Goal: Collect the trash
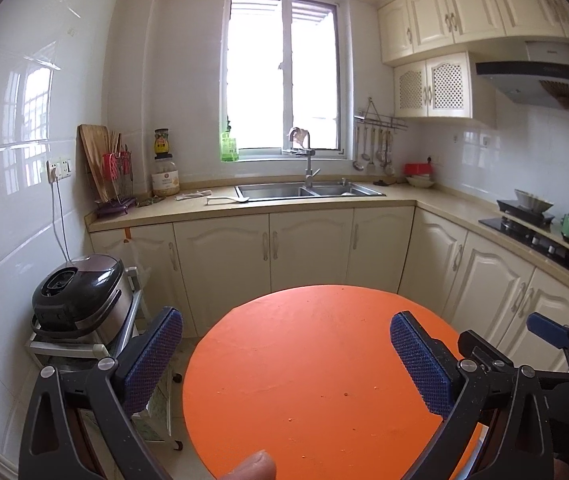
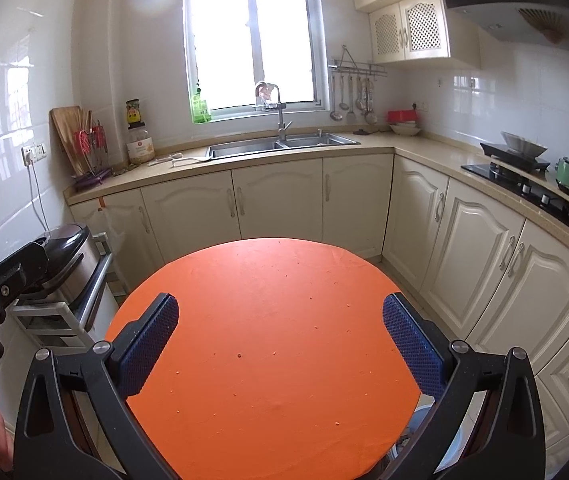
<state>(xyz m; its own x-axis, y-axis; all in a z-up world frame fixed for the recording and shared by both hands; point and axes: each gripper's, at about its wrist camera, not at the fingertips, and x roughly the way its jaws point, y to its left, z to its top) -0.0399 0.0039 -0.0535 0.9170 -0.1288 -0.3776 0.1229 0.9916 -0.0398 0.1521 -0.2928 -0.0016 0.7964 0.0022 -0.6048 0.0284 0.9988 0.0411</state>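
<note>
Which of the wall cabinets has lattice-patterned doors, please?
The low wall cabinet beside the range hood; the upper cabinets above it have solid panelled doors.

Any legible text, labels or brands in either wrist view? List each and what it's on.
None can be read.
Range hood: brand mark, too small.
Dark-capped jar: yellow label, blurred.
Clear jar under it: logo label, blurred.
Green bottle at the window: print, illegible.

Home kitchen: sink [image 1: 308, 191], stove [image 1: 540, 232], cabinets [image 1: 268, 244].
</note>
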